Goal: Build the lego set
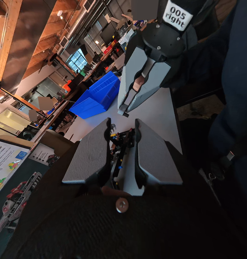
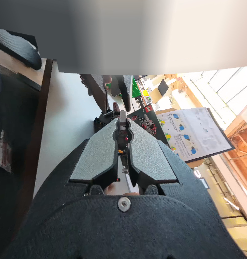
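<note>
A white table (image 1: 155,106) in a workshop carries a blue bin (image 1: 97,96) at centre. Lower centre, the left gripper (image 1: 122,126) stands spread around the dark lego frame (image 1: 120,141). Above it, the right gripper (image 1: 123,110) pinches a small grey piece (image 2: 122,116). The frame looks light and stiff but likely to snap apart; hold its long beams.

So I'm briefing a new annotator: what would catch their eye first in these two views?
Probably the right gripper, which fills the upper middle of the left wrist view, pinching a small grey piece at its tips above the white table. Next comes the bright blue bin behind it. Below, the dark lego frame sits between the open fingers of the left gripper.
</note>
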Demonstrator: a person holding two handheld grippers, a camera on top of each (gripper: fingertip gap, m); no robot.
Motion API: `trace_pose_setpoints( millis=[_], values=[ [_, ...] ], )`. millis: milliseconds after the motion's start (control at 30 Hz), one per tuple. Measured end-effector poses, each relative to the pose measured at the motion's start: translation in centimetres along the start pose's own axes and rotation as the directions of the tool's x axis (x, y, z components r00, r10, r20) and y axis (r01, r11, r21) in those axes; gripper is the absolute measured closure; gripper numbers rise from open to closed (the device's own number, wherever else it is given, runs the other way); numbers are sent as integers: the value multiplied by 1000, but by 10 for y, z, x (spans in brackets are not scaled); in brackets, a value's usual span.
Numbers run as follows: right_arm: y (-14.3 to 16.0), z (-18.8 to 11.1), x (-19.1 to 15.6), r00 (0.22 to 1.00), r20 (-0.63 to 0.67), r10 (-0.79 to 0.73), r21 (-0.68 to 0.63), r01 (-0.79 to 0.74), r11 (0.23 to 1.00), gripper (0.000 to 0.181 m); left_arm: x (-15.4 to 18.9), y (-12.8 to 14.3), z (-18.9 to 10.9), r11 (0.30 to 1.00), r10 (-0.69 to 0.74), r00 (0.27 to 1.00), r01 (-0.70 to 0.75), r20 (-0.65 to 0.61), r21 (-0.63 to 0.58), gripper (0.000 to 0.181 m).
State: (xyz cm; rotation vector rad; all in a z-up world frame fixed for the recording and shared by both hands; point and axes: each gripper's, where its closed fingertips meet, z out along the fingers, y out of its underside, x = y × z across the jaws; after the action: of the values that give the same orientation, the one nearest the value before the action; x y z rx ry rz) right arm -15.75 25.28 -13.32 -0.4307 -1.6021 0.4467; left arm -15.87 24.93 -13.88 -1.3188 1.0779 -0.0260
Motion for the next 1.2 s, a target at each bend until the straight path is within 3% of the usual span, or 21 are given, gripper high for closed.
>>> trace_pose_setpoints(
  millis=[167,300,567,800,1200],
  values=[
    [-5,3,-5,999,11,-40,1,40,999,176,4,-5,0,998,57,998,-57,9,-3,153],
    [-4,3,-9,1000,27,-10,5,10,1000,176,5,-10,-1,996,84,996,-84,19,17,169],
    [0,4,-12,988,82,130,30,-133,991,176,12,-2,-1,997,81,997,-81,1,-16,161],
    [1,6,-20,962,161,220,34,-228,973,176,14,5,-1,997,67,998,-67,-11,-37,167],
    [25,16,-42,932,247,264,-79,-252,964,173,24,37,9,981,-119,990,105,-78,-163,168]
  ],
)
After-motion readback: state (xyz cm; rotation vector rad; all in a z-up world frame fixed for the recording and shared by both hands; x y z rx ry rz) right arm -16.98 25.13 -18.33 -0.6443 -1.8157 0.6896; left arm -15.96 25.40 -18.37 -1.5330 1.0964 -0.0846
